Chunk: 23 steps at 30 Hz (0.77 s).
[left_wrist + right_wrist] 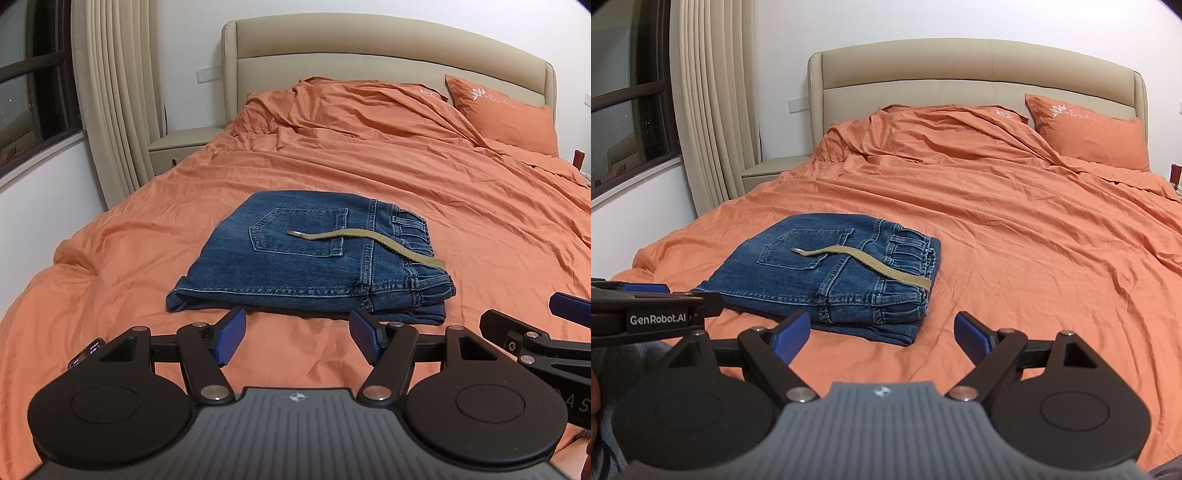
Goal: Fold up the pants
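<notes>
Lettering "GenRobot.AI" [657,318] on left hand-held gripper [297,338]; both hand-held grippers spread wide, empty, short of folded jeans [295,258].

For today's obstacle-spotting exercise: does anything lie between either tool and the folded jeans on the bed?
Nothing visible does. Only bare orange sheet separates the left tool from the near edge of the jeans, and the same holds for the right tool. Both tools are open and empty. A tan belt lies on top of the jeans, not in the approach path.
</notes>
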Tool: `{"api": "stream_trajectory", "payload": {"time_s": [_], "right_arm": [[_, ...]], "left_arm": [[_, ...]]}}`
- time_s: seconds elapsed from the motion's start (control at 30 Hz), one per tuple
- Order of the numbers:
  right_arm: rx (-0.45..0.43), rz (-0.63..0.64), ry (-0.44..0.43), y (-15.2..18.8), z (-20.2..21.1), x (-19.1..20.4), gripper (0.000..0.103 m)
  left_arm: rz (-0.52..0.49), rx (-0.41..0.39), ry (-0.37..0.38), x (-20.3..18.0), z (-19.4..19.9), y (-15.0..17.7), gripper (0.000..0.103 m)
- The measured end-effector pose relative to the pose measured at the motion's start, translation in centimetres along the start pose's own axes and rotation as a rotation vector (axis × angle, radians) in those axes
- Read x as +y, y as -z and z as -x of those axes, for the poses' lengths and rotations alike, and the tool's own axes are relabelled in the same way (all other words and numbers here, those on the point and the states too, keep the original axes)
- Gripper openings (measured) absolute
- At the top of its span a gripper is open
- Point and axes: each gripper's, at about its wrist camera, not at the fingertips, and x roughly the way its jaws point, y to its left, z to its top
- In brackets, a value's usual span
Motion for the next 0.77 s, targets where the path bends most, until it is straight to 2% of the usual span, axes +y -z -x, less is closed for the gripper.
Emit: {"api": "stream_trajectory", "payload": {"time_s": [0.1,0.77], "right_arm": [[-0.001,0.001,0.0,-0.01,0.0,-0.01,0.082],[-0.001,0.002,0.004,-0.1,-0.03,0.18,0.082]], "left_arm": [[0.003,0.006,-0.001,0.07,-0.2,-0.11,0.069],[-0.024,-0.014,0.0,-0.07,0.01,-0.22,0.074]]}}
